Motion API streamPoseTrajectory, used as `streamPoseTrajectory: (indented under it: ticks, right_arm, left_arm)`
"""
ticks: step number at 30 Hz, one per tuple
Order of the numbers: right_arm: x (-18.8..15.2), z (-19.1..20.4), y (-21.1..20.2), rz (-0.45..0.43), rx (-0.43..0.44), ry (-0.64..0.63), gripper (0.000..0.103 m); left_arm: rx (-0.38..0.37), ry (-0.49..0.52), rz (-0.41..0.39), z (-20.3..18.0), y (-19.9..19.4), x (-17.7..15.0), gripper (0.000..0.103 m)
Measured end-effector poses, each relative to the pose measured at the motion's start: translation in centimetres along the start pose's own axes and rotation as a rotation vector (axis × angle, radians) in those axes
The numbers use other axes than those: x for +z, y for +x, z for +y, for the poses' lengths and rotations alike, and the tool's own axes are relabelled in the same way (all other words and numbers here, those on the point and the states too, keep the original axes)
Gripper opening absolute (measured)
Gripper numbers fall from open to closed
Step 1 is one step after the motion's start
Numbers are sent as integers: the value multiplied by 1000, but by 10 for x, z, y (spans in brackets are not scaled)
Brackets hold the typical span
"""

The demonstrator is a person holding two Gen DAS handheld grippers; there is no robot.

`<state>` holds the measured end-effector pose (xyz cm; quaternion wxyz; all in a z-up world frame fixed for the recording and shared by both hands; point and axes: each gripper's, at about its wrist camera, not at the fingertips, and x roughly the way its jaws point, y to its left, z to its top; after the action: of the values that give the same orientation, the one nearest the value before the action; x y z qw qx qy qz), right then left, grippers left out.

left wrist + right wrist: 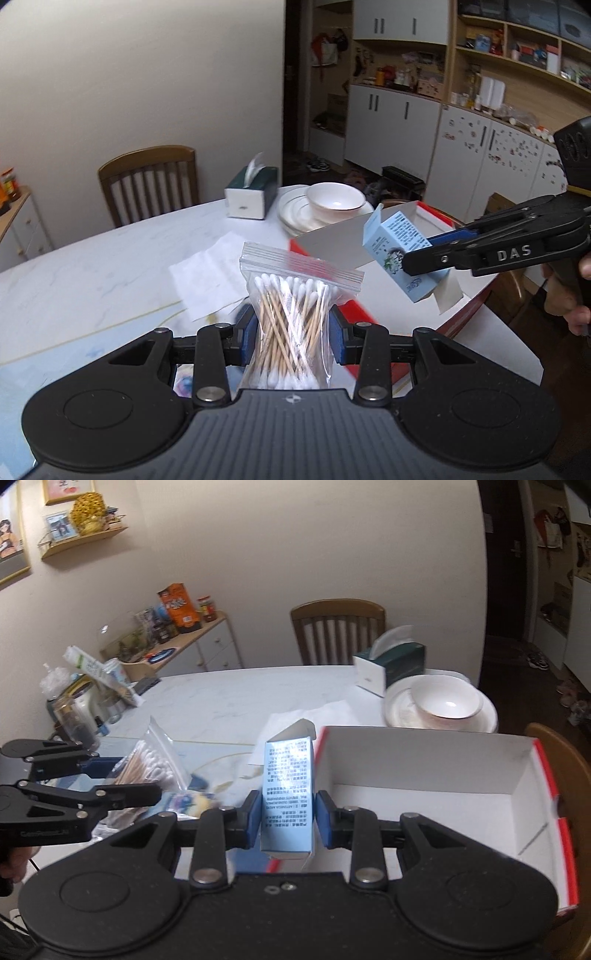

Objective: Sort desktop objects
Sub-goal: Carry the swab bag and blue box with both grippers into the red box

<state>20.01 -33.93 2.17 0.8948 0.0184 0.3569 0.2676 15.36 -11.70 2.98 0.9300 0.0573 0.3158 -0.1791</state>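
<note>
Above the white marble table (92,266), your left gripper (291,332) pinches a zip bag of cotton swabs (295,306) while your right gripper (286,818) pinches a pale blue carton (288,794), just beside the open red-edged white box (424,760).

"DAS" on the right gripper (424,264) arm.

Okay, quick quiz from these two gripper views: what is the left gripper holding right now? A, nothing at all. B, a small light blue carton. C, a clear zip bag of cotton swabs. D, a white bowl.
C: in the left wrist view the left gripper has its blue pads pressed on the zip bag of cotton swabs, while the light blue carton sits in the right gripper.
</note>
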Motion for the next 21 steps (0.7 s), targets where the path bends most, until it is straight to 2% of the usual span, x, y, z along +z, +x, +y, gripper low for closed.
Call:
streamPoseTrajectory:
  ticks: [16,21]
  right_arm:
    - [-11,-77,2,33,-117,22,30]
    - [-13,-98,11,61,-141,18,30]
  left_arm:
    - [-89,168,78,-69,86,41,37]
    - [-105,195,124,-81,116,50,37]
